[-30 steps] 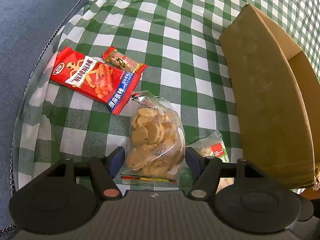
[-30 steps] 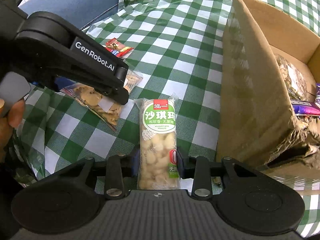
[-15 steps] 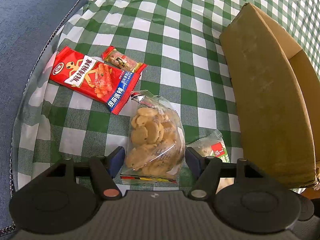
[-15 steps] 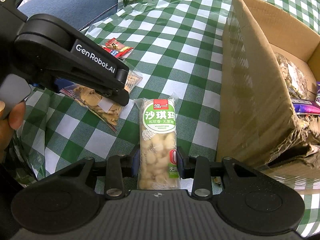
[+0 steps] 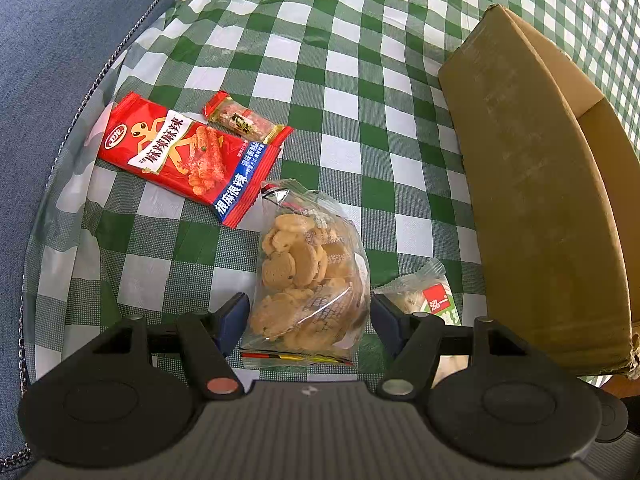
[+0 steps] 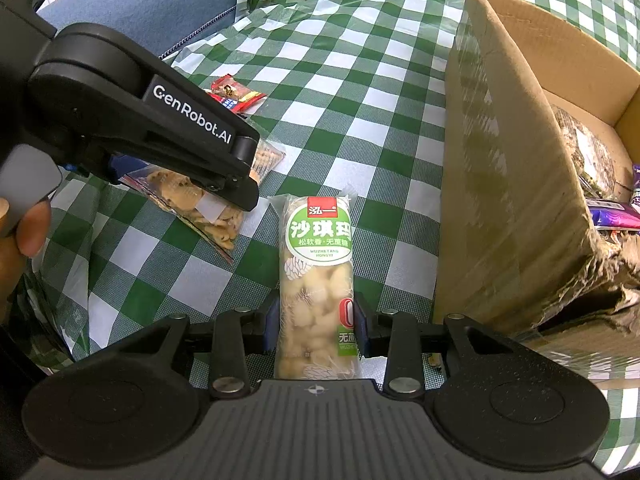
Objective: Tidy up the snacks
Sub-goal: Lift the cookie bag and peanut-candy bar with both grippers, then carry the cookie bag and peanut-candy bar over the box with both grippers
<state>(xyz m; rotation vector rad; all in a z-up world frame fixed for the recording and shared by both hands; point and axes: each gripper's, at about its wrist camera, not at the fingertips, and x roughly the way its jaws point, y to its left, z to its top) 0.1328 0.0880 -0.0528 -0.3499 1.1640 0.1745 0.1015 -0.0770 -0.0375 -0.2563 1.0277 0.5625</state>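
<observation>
Two snacks straddled at once, each by its own tongs, both close beside the open cardboard box [image 6: 516,184], presumably so each can be lifted over the wall and dropped in with the packets already inside.

Right tongs [image 6: 316,322] closed snugly on the sachima bar [image 6: 318,276], blue pads pressing both long sides near its lower end. Bar lying flat on the checked surface [image 6: 360,92], just left of the box's near wall, long axis running straight away from the camera, red logo end pointing forward, parallel to that wall. Gripped across the narrow width, most likely because the pack is slim and firm there.

Left tongs [image 5: 308,316] spread wide around the clear bag of small biscuits [image 5: 308,276], which sits farther left of the box than the bar. Left pad touching or just beside the bag's edge, right pad standing slightly off it; no squeeze visible in the film, so read as not yet gripping. Bag lying flat, long axis away from the camera, sealed striped end toward the tongs, crumpled top pointing toward the red spicy-strip packet [image 5: 188,160]. Small red-wrapped bar [image 5: 244,124] resting against that packet's far edge, well left of the box, both untouched.
</observation>
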